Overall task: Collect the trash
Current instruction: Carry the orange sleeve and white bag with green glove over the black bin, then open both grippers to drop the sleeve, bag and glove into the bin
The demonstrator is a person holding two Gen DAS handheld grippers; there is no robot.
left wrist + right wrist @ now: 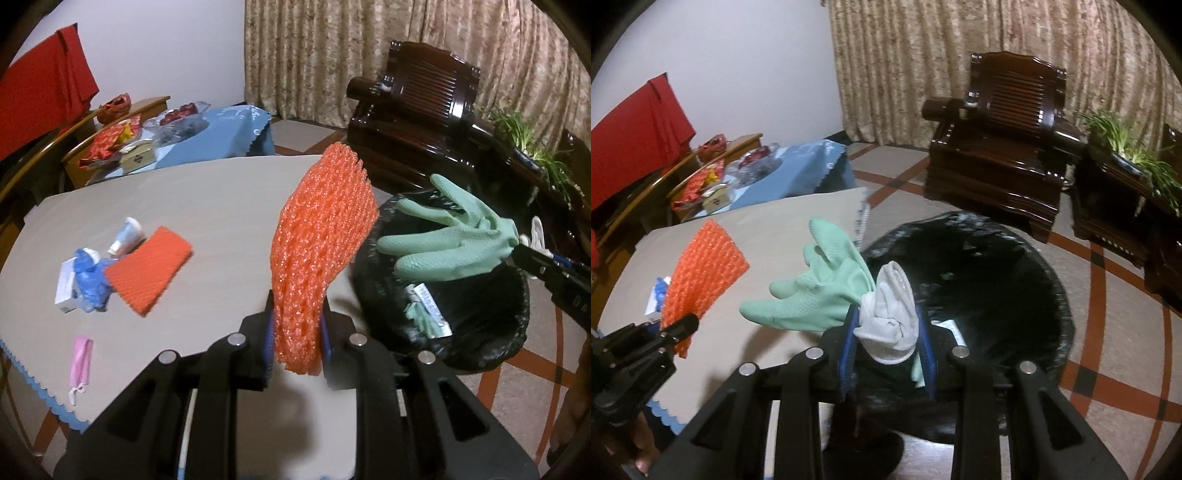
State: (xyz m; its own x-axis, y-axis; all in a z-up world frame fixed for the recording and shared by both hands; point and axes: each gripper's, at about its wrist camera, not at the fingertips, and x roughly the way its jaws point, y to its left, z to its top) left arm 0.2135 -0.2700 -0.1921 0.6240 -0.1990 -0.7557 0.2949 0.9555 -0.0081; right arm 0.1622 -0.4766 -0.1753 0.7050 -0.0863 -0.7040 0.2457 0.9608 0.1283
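Note:
My left gripper (297, 343) is shut on an orange foam net sleeve (321, 251) and holds it upright over the table's right edge, beside the black-lined trash bin (491, 354). It also shows in the right wrist view (701, 280). My right gripper (888, 350) is shut on a green rubber glove (816, 295) by its white cuff (894, 317), above the bin (1015, 266). The glove (443, 243) hangs over the bin's rim. A tube and green scrap (428, 306) lie inside the bin.
On the grey table (207, 206) lie a second orange net (147, 269), a blue glove (88, 280), a white box (64, 291), a tube (123, 236) and a pink mask (81, 360). A dark wooden armchair (1001, 155) stands behind the bin.

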